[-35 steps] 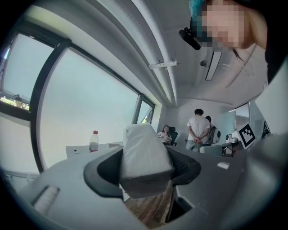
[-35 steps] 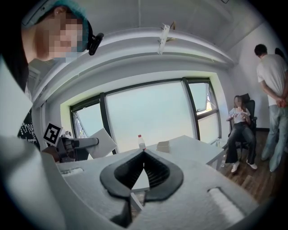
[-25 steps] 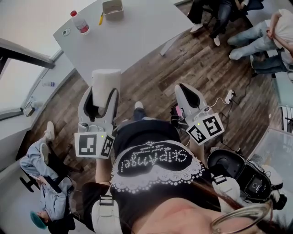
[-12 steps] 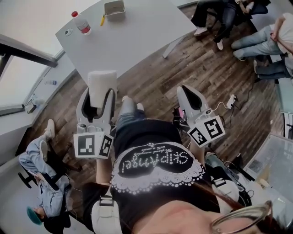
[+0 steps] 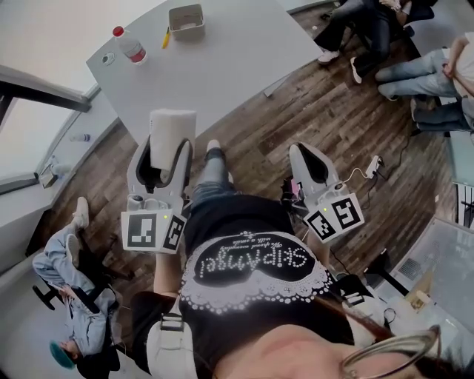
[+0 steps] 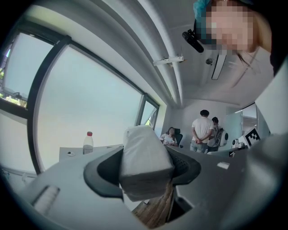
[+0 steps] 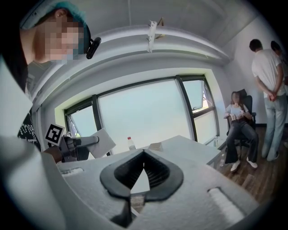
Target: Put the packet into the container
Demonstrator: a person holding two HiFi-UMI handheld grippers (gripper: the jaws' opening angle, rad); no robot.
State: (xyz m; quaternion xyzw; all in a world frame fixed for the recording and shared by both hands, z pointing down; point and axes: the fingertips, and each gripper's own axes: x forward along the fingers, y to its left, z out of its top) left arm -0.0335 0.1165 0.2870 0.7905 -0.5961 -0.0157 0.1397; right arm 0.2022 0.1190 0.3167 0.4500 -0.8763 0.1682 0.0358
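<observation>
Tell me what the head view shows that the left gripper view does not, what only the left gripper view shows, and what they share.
Only the head view shows the grey rectangular container and the yellow pen beside it. Only the left gripper view shows the white ceiling fitting. Both views show the white soft packet clamped in the left gripper, and the clear plastic bottle with a red cap on the white table.
</observation>
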